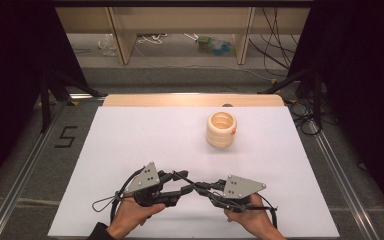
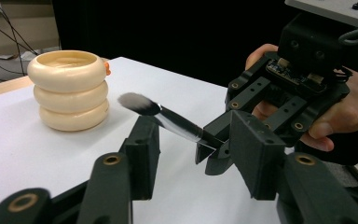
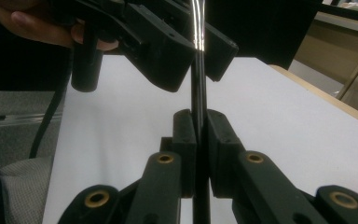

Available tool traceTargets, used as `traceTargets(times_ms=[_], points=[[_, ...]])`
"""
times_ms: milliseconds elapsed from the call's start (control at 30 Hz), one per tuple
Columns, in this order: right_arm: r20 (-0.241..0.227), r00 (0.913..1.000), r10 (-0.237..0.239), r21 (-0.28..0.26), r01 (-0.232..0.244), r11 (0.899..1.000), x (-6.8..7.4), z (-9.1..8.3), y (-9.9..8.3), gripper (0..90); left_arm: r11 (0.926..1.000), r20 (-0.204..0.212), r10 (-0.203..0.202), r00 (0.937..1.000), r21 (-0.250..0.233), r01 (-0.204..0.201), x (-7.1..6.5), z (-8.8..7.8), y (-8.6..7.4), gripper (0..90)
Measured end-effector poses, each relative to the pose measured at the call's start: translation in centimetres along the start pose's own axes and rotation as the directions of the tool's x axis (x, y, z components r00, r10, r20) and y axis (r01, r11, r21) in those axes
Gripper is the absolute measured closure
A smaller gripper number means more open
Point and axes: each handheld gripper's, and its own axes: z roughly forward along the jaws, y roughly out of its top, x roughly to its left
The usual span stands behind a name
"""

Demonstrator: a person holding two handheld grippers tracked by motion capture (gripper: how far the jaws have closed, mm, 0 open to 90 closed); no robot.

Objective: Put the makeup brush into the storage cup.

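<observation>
Right gripper view: right gripper [image 3: 196,140] clamped on black brush handle [image 3: 198,93]. Left gripper [image 2: 191,154] jaws apart around brush [image 2: 161,116], bristles free. Likely handover stage. Next: close left, release right, perhaps carry toward cream ringed holder [image 1: 221,129], far on table [image 1: 145,135].

Glossy cream holder [image 2: 68,89] — matt white table [image 1: 145,145], soft-bristled brush [image 2: 163,117].

1. We see a lab-like recording space: black curtains [image 1: 10,60] flank a white-topped table [image 1: 145,140].
2. Loose cables [image 1: 275,45] trail over the floor, where a taped "5" [image 1: 66,137] sits beside metal rails [image 1: 25,175].
</observation>
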Motion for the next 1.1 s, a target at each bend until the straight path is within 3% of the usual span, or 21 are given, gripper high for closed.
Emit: traceTargets(times_ms=[1100], points=[[-0.035,0.9993,-0.012,-0.029,0.011,1.0,0.25,0.14,0.22,83.9,0.9997,0.054,0.01,0.9985,-0.025,-0.008,-0.08,-0.11,-0.07,69.7]])
